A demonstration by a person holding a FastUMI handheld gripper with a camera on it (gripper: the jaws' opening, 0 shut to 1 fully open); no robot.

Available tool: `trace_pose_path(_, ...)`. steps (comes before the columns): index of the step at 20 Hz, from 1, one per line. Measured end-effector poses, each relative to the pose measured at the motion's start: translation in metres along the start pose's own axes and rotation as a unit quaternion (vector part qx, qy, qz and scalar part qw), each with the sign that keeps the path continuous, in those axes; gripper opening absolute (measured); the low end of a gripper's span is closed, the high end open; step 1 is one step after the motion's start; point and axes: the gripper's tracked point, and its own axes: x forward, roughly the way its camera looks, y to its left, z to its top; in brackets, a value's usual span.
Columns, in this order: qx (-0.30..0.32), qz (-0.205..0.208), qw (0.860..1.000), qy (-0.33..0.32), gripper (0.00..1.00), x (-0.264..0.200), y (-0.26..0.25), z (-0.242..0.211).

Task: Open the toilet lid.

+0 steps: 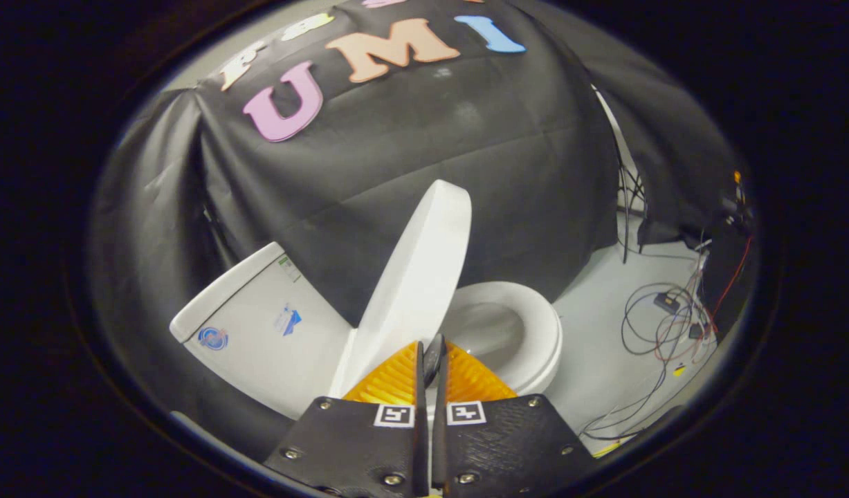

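The white toilet lid [417, 277] stands raised, tilted up off the white seat ring [535, 339] and leaning towards the tank [258, 325]. The bowl's opening [483, 328] lies uncovered beside the lid. My gripper [432, 360] is just in front of the lid's lower edge, and its fingers [396, 377] hide that part of the lid. The two fingers stand pressed together with only a thin slit between them, and I see nothing held in it.
Black cloth [431, 159] hangs close behind the toilet. On the pale floor [597, 360] beyond the seat lies a tangle of cables [663, 325] with a small black box.
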Motion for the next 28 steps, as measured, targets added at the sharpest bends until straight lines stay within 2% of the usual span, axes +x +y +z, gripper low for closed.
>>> trace_pose_path(3, -0.038, 0.009, 0.999, -0.017, 0.03, -0.005, 0.019, 0.007)
trace_pose_path(12, -0.016, 0.041, 0.998, -0.045, 0.03, -0.014, 0.056, 0.021)
trace_pose_path(28, -0.087, 0.106, 0.987, -0.085, 0.03, -0.020, 0.158, 0.033)
